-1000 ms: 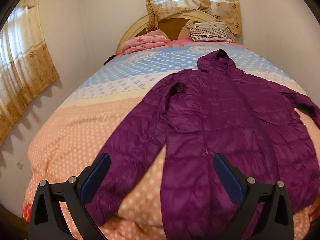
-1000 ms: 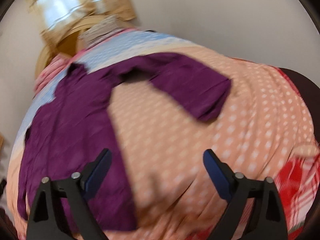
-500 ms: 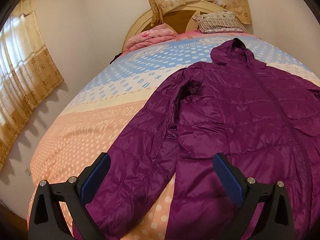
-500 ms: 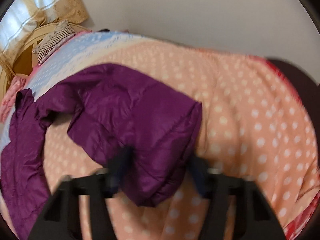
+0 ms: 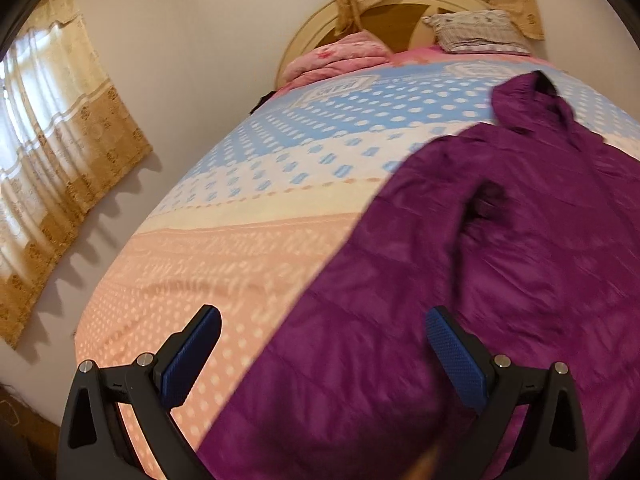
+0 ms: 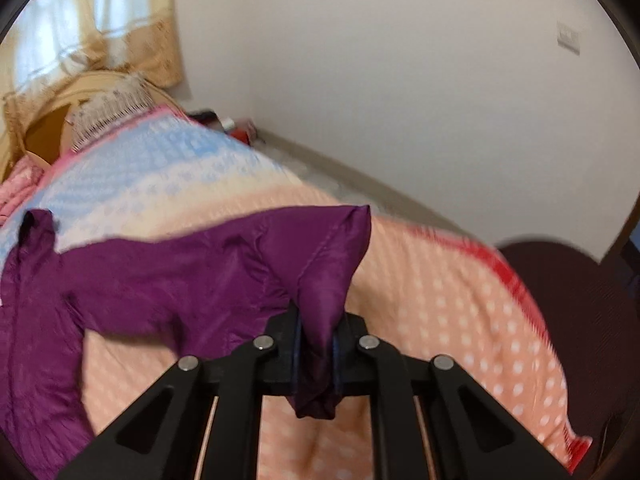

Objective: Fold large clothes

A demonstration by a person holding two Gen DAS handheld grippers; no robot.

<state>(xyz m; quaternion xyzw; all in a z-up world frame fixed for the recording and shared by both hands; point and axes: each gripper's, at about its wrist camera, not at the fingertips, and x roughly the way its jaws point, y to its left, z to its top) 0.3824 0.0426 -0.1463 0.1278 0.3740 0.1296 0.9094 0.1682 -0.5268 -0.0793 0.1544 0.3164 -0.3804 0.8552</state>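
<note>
Curtain [image 5: 60, 152] far left on the wall, bed [image 5: 224, 264] w/ dotted peach-and-blue cover filling the frame. Your left claw [image 5: 322, 354] is spread wide, nothing between the blue pads [image 5: 192, 356], hovering over the bed's near edge w/ the purple jacket [image 5: 500, 264] sleeve passing under the right-hand pad. Jacket lies flat on the cover, hood toward the headboard [image 5: 396, 8]; pink blanket [image 5: 340, 56] and striped pillow [image 5: 476, 32] up by it. Right wrist view: jacket body [image 6: 36, 320] at left on the bed [image 6: 440, 304], one sleeve lifted off the cover and running to your right claw [image 6: 316, 352], which is pressed together, pinching the sleeve cuff; fabric bunches between the fingers and hangs out below. Dark chair [image 6: 580, 320] far right, past the bed's edge. Frame is motion-blurred.
</note>
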